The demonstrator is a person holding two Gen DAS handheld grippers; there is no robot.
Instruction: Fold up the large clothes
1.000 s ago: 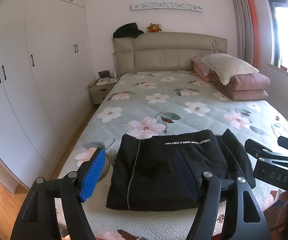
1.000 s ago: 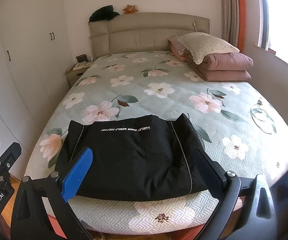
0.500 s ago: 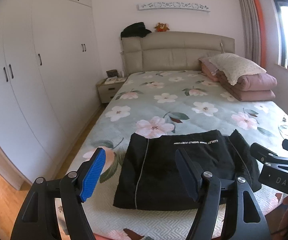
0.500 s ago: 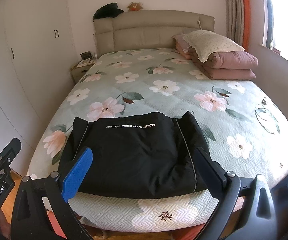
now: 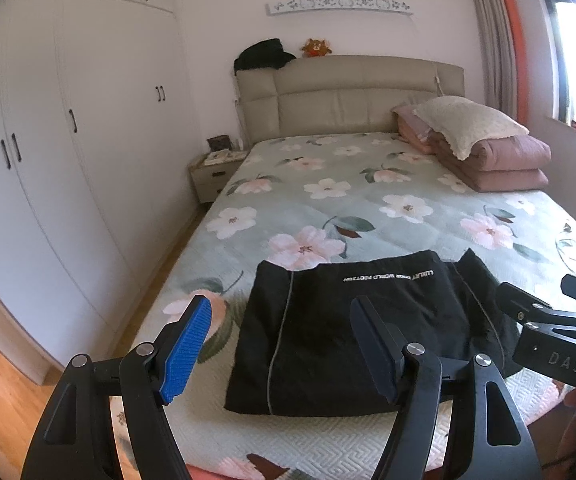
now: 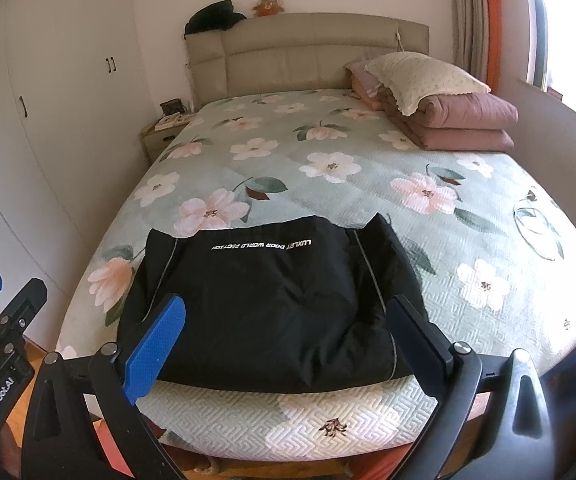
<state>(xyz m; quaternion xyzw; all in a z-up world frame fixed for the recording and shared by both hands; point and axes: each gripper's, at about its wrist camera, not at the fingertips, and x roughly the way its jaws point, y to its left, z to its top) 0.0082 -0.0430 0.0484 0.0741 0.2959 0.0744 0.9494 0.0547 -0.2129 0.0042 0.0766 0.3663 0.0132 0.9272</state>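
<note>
A black garment (image 5: 368,320) with white lettering lies folded into a rectangle on the floral bed (image 5: 328,208), near its foot edge. It also shows in the right wrist view (image 6: 268,300). My left gripper (image 5: 284,340) is open and empty, held in the air before the bed's foot, over the garment's left part. My right gripper (image 6: 284,332) is open and empty, held before the foot edge, facing the garment. The right gripper shows at the right edge of the left wrist view (image 5: 548,320). The left gripper shows at the left edge of the right wrist view (image 6: 4,320).
Folded pink quilts with a cream pillow (image 5: 484,148) lie at the bed's far right. White wardrobes (image 5: 68,160) line the left wall, with a narrow wooden floor strip beside the bed. A nightstand (image 5: 216,172) stands by the headboard (image 5: 348,100).
Both grippers have drawn back from the bed and shifted a little left; the garment looks smaller and farther. The garment has not moved. Both grippers stay open.
</note>
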